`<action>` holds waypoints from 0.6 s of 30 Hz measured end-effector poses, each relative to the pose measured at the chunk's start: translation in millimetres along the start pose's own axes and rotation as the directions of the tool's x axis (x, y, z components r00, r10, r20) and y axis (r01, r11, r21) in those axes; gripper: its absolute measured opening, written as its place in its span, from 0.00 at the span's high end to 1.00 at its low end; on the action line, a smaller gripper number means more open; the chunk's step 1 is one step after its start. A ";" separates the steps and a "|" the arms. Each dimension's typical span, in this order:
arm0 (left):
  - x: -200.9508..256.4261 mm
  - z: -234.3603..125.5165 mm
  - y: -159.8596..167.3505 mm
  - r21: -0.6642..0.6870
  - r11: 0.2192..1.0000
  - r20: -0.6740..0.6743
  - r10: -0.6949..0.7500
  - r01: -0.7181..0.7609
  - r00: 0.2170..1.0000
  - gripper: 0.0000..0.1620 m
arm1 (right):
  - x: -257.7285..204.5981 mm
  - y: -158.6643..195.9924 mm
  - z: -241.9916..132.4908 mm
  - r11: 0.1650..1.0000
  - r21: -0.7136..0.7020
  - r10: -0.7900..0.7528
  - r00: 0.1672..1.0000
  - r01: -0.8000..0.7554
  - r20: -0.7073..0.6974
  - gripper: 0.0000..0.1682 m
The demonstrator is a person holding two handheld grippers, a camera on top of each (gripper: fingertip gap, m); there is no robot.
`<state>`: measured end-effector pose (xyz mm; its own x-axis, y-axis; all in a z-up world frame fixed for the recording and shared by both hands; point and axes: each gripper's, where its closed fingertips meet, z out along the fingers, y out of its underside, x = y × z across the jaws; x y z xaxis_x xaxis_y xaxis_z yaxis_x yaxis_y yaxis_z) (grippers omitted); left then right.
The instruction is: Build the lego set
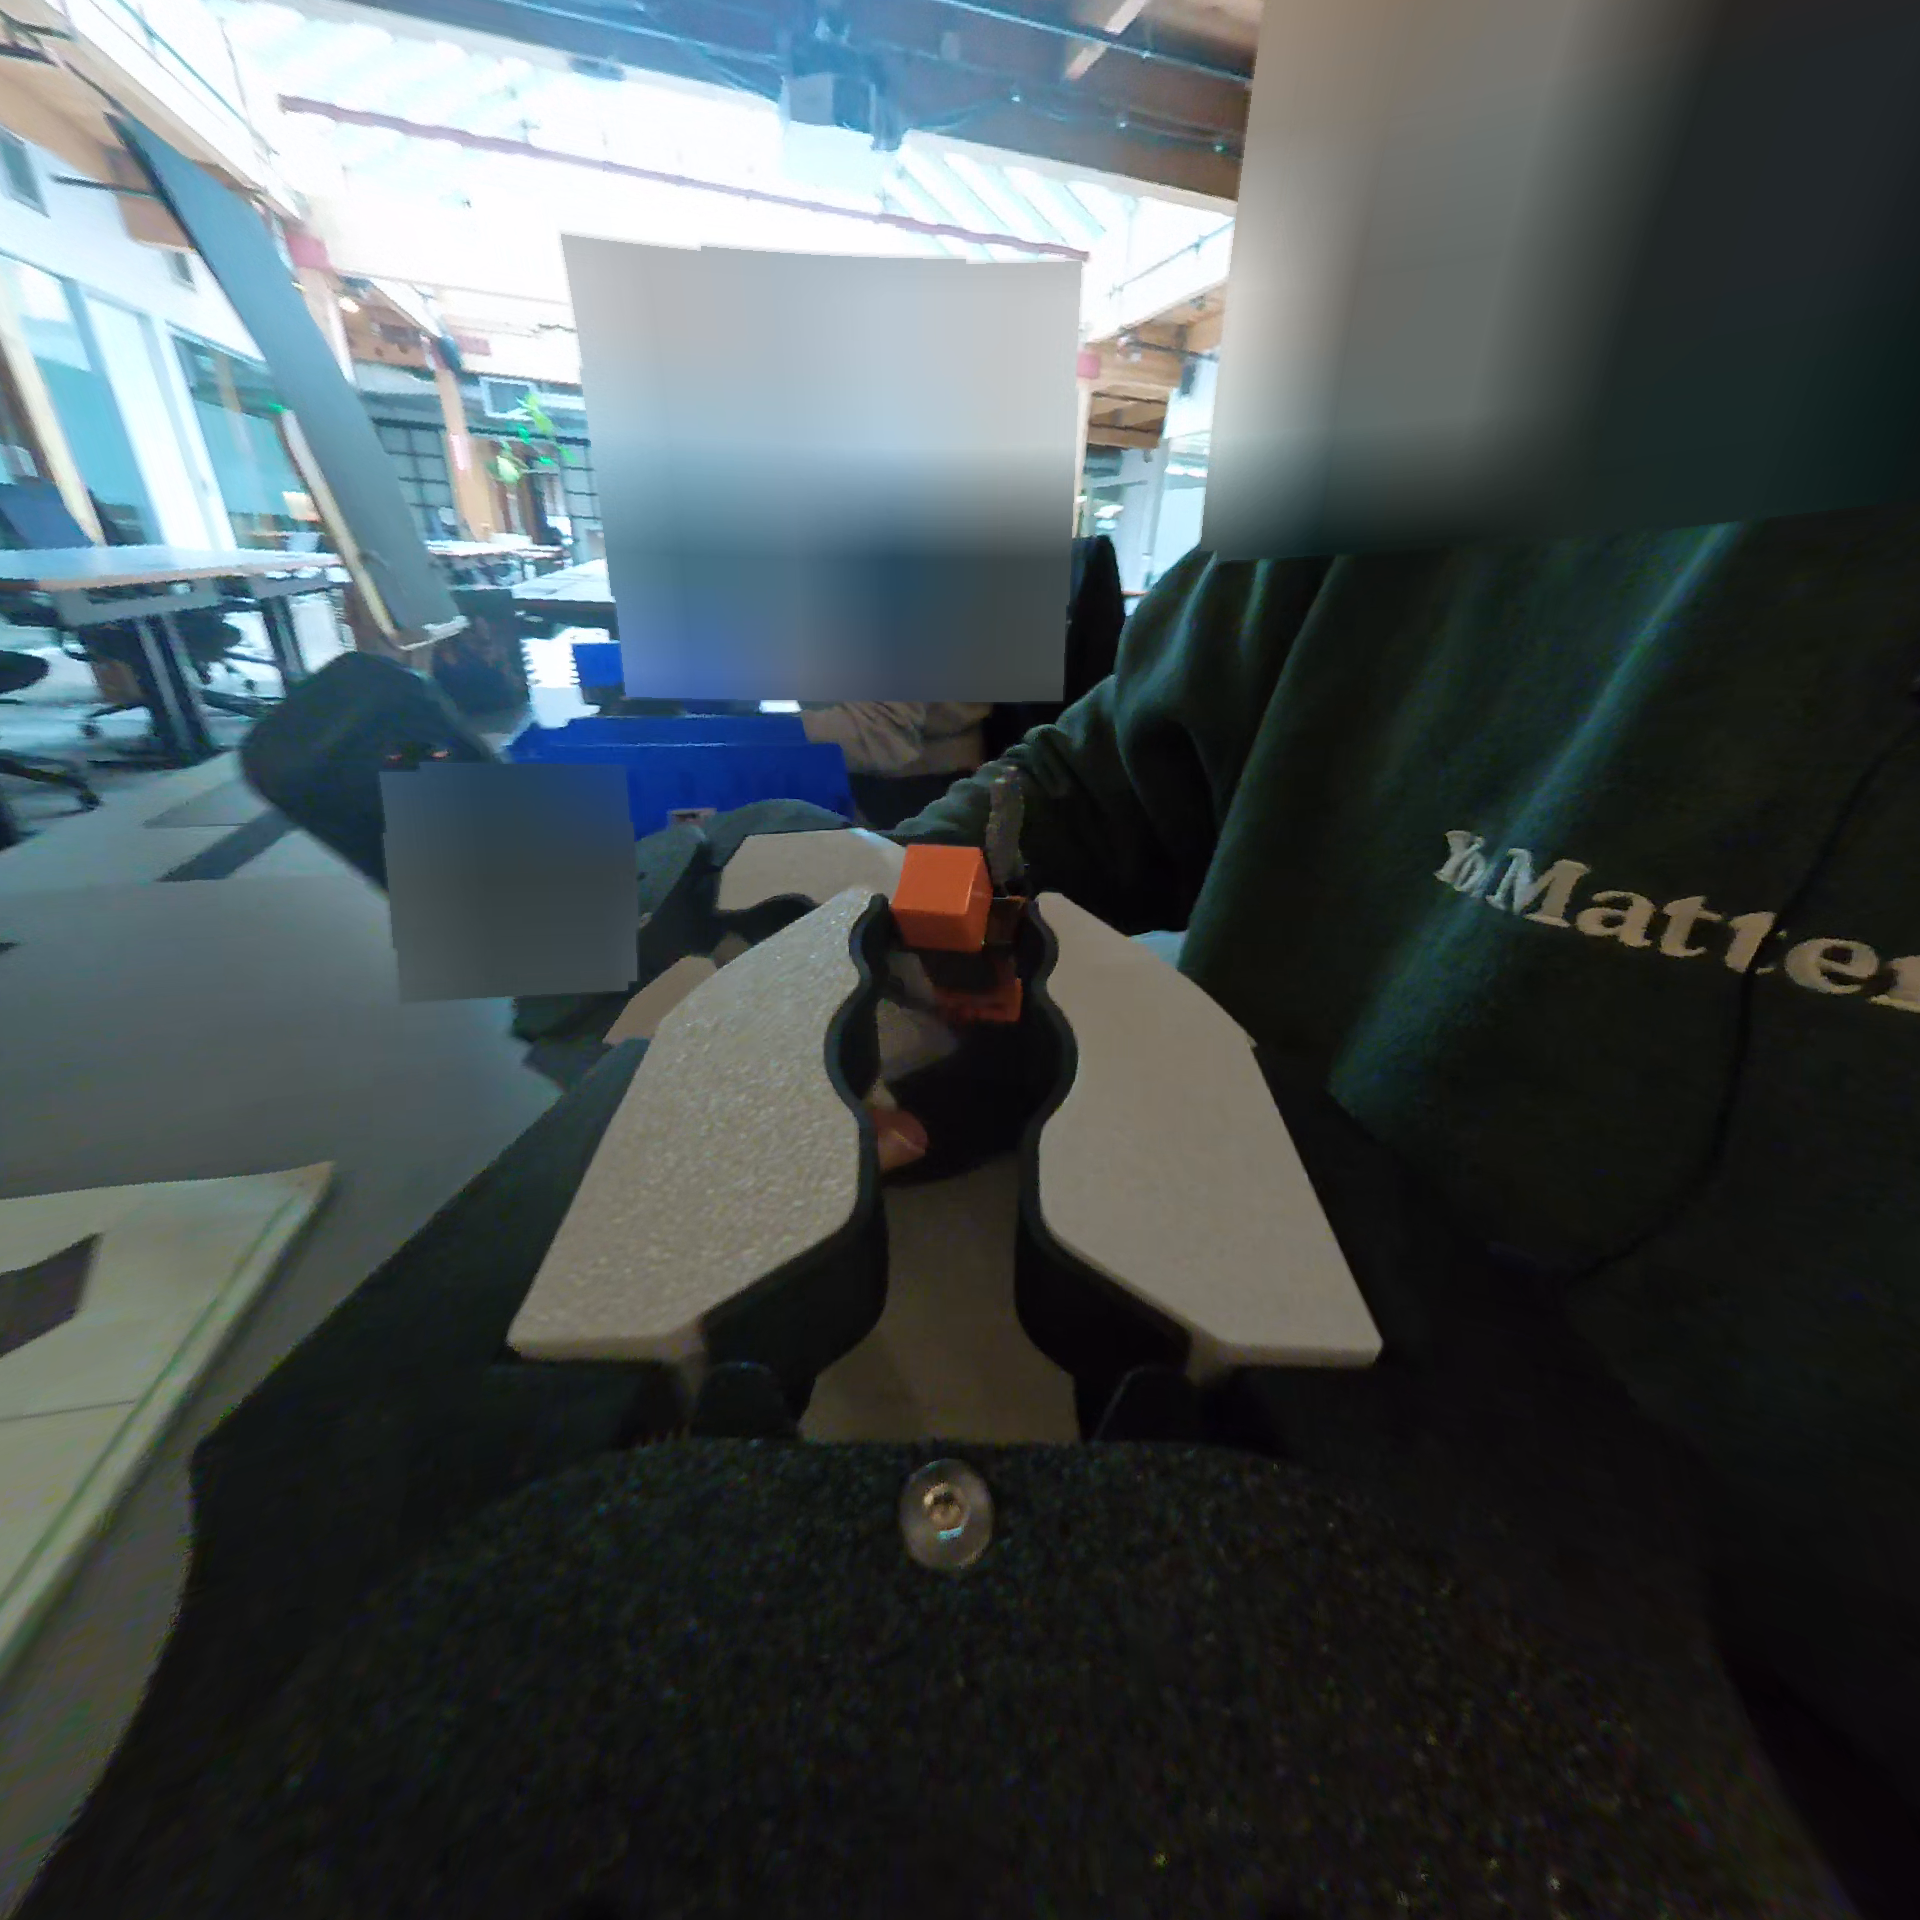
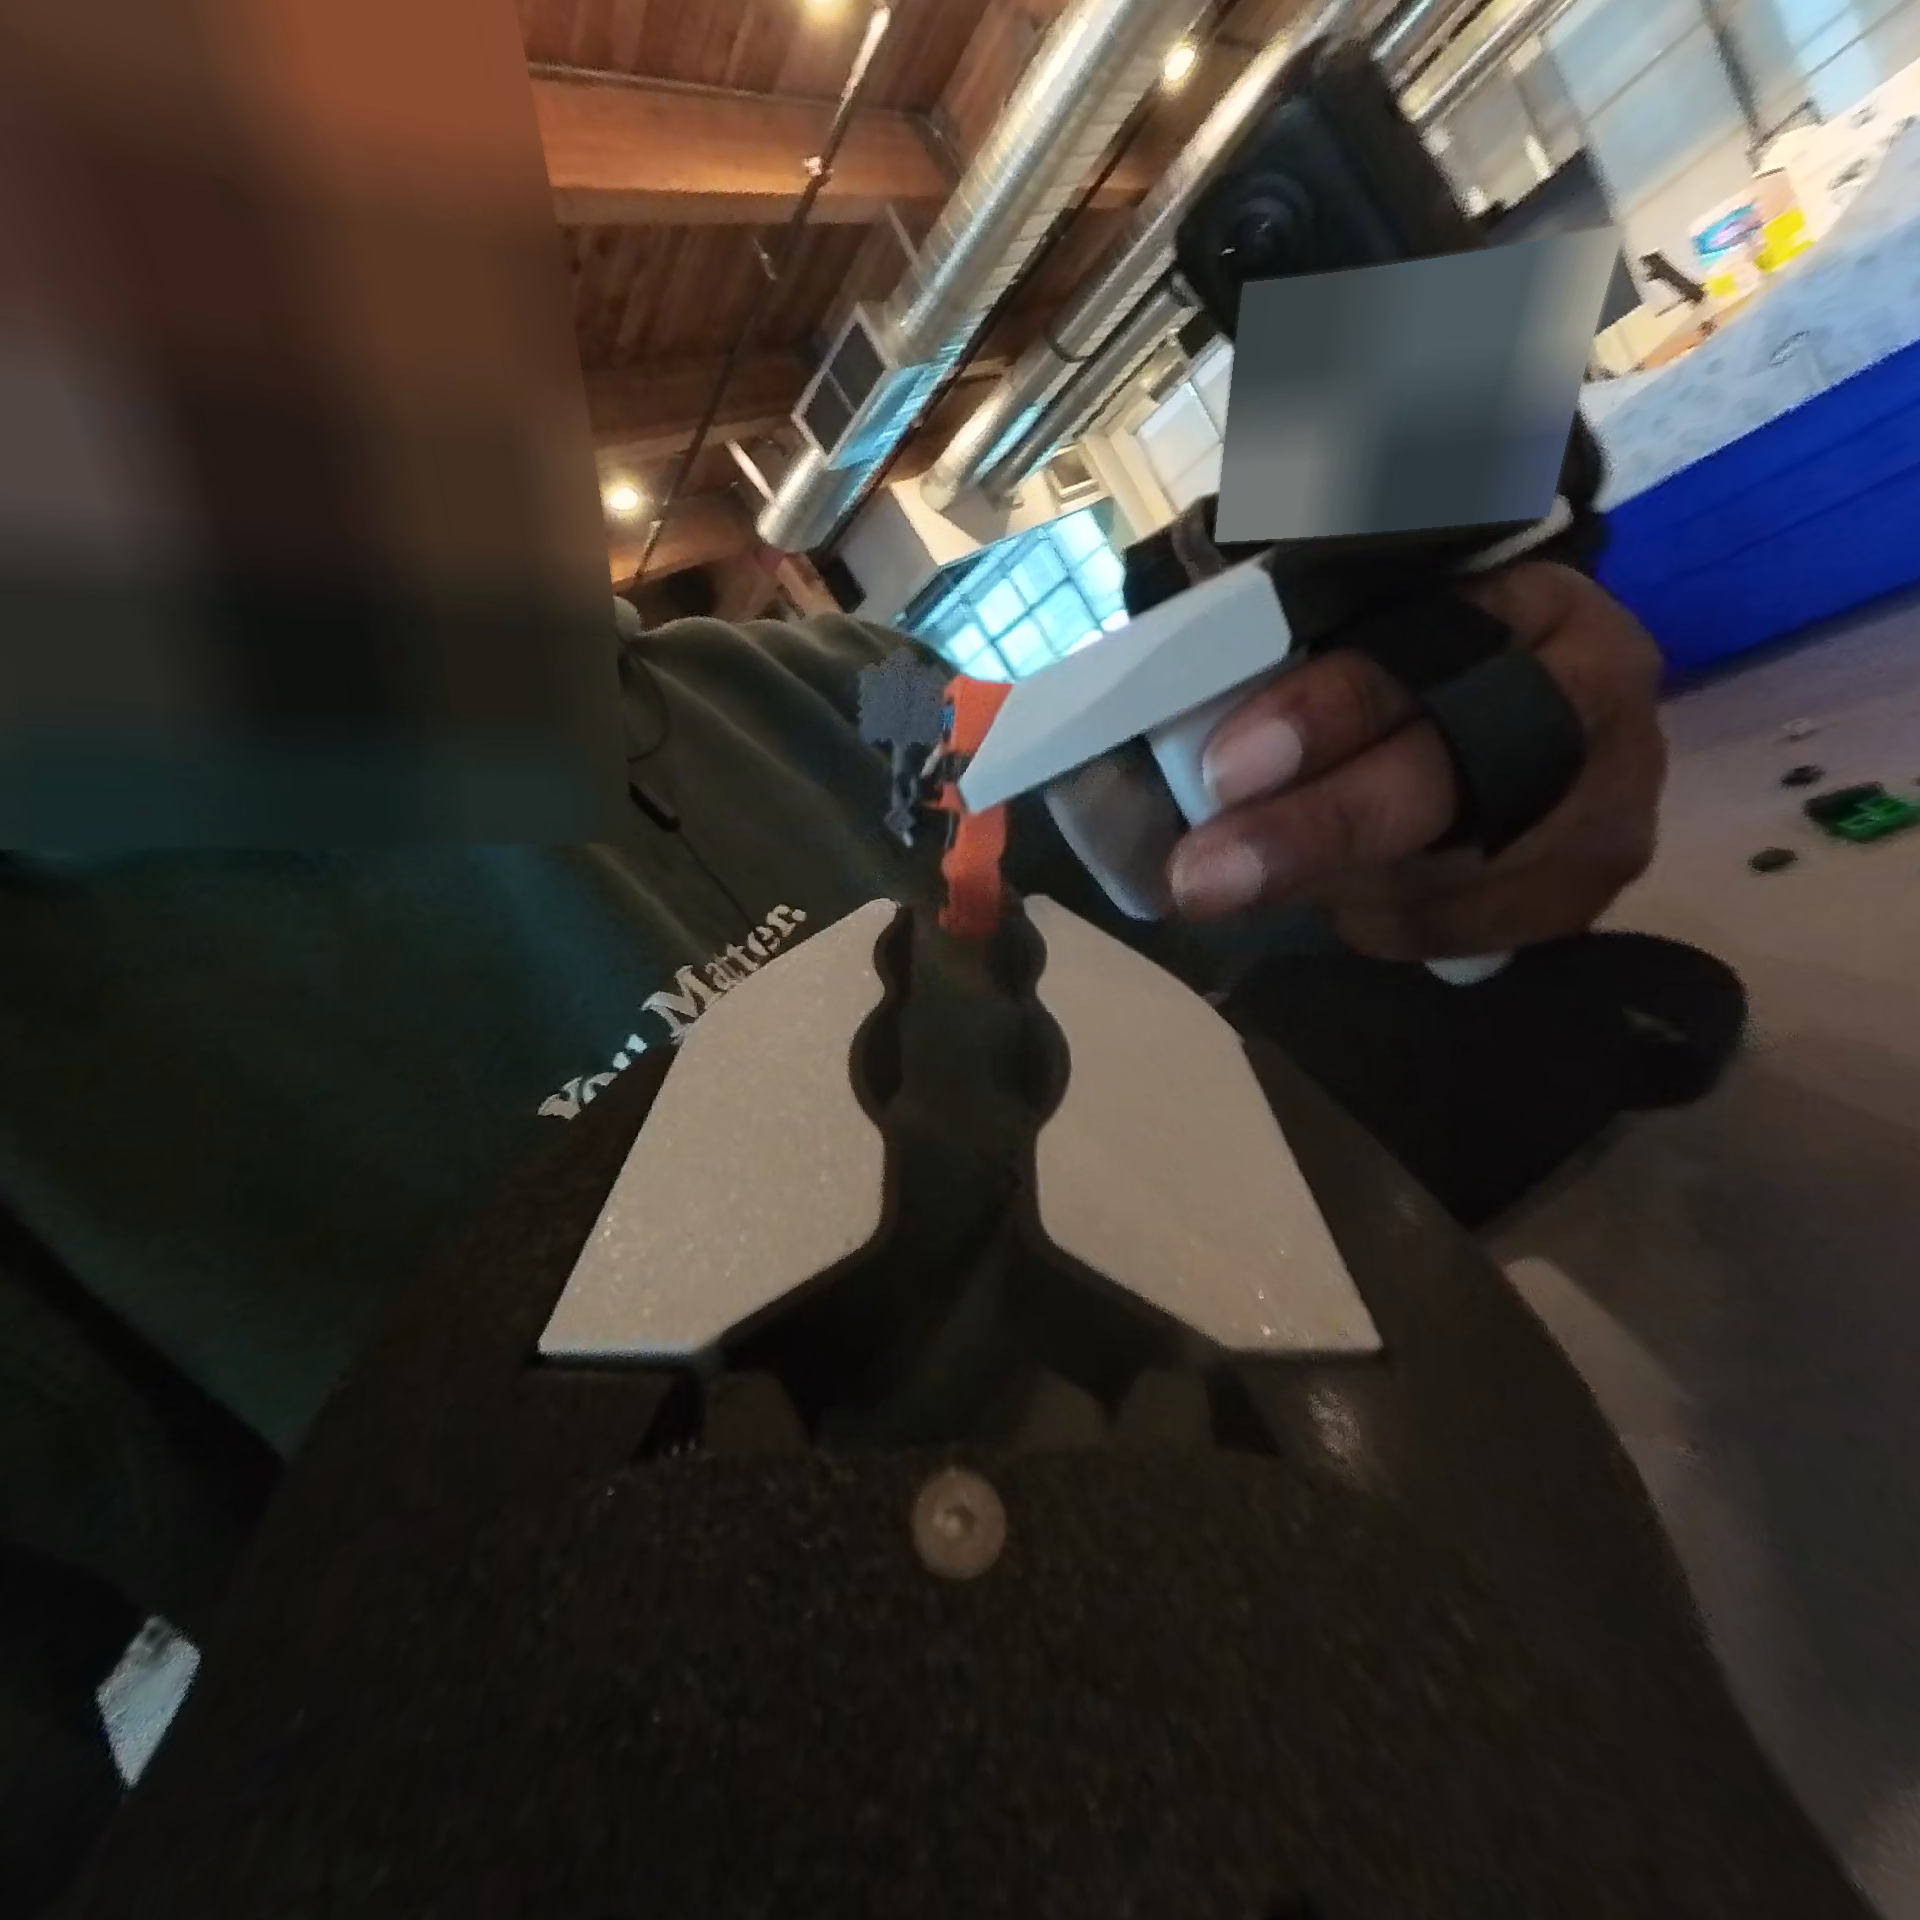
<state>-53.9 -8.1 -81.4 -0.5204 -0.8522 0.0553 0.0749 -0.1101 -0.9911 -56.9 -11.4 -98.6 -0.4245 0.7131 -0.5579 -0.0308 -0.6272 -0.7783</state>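
Observation:
A small orange lego assembly [image 1: 940, 902] with dark parts and a grey piece [image 1: 1006, 821] on top is held up in the air in front of a person's dark green sweatshirt. My left gripper [image 1: 954, 920] is shut on it near its orange block. In the right wrist view the assembly [image 2: 971, 862] hangs between both grippers. My right gripper [image 2: 963, 912] closes on its lower orange end, and the left gripper [image 2: 961, 774] clamps its upper part from the right, held by a hand [image 2: 1434, 790]. The right gripper's white finger [image 1: 795, 868] shows behind the block.
A blue bin [image 1: 675, 769] stands at the back of the grey table [image 1: 208, 1039]; it also shows in the right wrist view [image 2: 1766, 499]. A white booklet [image 1: 125, 1351] lies at the left. Loose green and dark lego bits [image 2: 1860, 810] lie on the table at the right. Both grippers' tips are close together, under 4 cm apart.

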 end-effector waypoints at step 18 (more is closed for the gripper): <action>-3.3 -1.5 -0.2 -0.010 0.995 0.063 0.100 -0.100 0.993 0.85 | 5.0 -2.6 2.7 1.000 0.013 -0.011 1.000 0.011 -0.025 0.95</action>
<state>-53.5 -4.6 -81.6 -0.4559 -0.8893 -0.0368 0.1178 -0.0193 -0.9929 -61.4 -7.1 -98.5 -0.4016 0.7273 -0.5566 -0.0470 -0.6233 -0.7806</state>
